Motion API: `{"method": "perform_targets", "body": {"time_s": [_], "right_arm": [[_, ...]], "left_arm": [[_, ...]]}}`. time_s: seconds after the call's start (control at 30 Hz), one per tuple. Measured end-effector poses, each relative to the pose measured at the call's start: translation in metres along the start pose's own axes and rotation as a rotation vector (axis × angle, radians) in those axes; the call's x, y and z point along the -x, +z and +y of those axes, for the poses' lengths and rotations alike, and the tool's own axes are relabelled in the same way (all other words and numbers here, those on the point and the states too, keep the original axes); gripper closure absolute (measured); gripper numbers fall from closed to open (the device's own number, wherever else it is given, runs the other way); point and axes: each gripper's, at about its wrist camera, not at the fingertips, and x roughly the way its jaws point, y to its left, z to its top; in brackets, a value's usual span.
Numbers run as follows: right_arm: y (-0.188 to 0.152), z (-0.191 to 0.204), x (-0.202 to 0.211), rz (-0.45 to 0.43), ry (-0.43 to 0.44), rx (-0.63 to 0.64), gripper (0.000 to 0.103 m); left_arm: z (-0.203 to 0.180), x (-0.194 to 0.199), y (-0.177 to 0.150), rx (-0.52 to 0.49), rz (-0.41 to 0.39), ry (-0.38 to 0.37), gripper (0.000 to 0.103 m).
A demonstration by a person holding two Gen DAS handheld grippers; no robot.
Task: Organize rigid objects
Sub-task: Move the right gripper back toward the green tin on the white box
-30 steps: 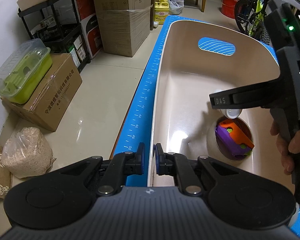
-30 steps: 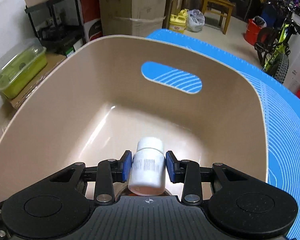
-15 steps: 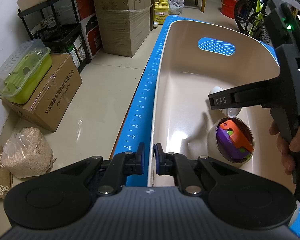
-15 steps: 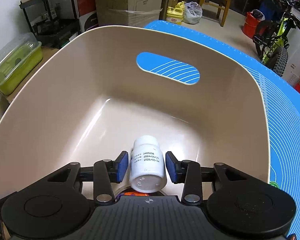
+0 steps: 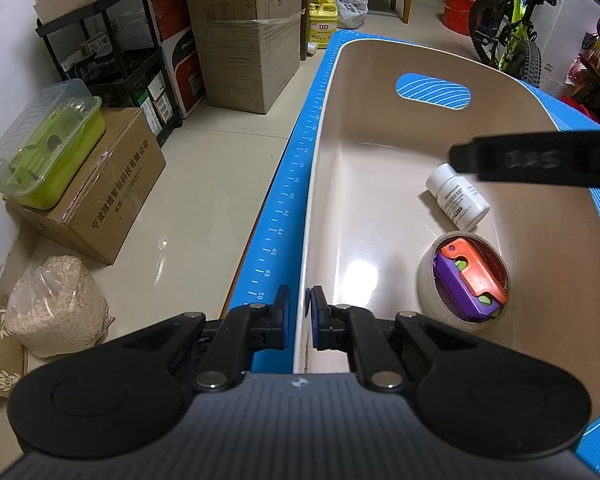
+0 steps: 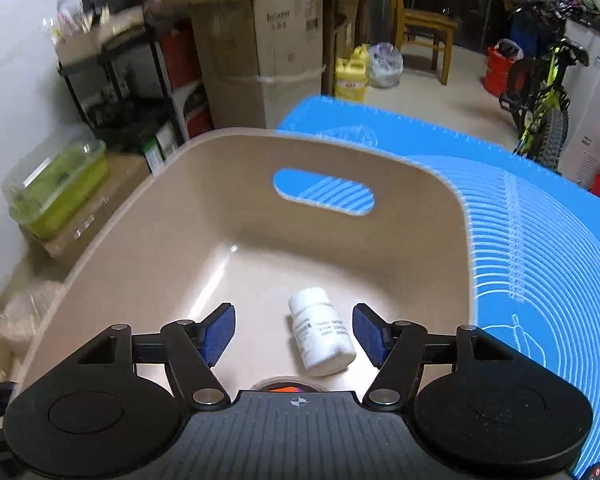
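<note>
Right claw (image 6: 294,330) agape, left claw (image 5: 297,320) pinched.

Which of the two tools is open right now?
The right tool: its pads stand wide apart above the white bottle. The left tool pinches the bin's rim.

Off the counter's left edge you have a green tub (image 5: 50,148) on a cardboard box (image 5: 96,196), with a grain bag (image 5: 54,306) on the floor beside it. Stacked boxes (image 5: 244,36), a black shelf (image 5: 112,60) and a yellow jug (image 5: 323,26) stand beyond; a bicycle (image 5: 508,28) stands past the far right corner.
</note>
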Motion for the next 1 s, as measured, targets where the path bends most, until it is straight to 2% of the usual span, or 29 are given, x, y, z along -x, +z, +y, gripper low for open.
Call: {"method": "perform_targets", "body": {"time_s": [0.27, 0.5, 0.67, 0.83, 1.0], "right_arm": [[-0.009, -0.026, 0.059, -0.125, -0.027, 0.006, 0.024], [-0.022, -0.078, 0.085, -0.156, -0.118, -0.070, 0.016], [-0.033, -0.113, 0.069, -0.109, -0.197, -0.091, 0.015], [-0.047, -0.126, 0.044, -0.060, -0.231, -0.080, 0.015], [-0.059, -0.133, 0.024, -0.042, -0.225, -0.105, 0.015]], "left_arm": [[0.000, 0.000, 0.001, 0.002, 0.001, -0.002, 0.090], [0.000, 0.000, 0.001, 0.003, 0.001, -0.002, 0.090], [0.002, 0.000, 0.001, 0.001, 0.001, 0.000, 0.090], [0.001, 0.000, 0.001, 0.000, 0.001, 0.000, 0.090], [0.001, 0.000, 0.001, 0.003, 0.002, -0.004, 0.090]]}}
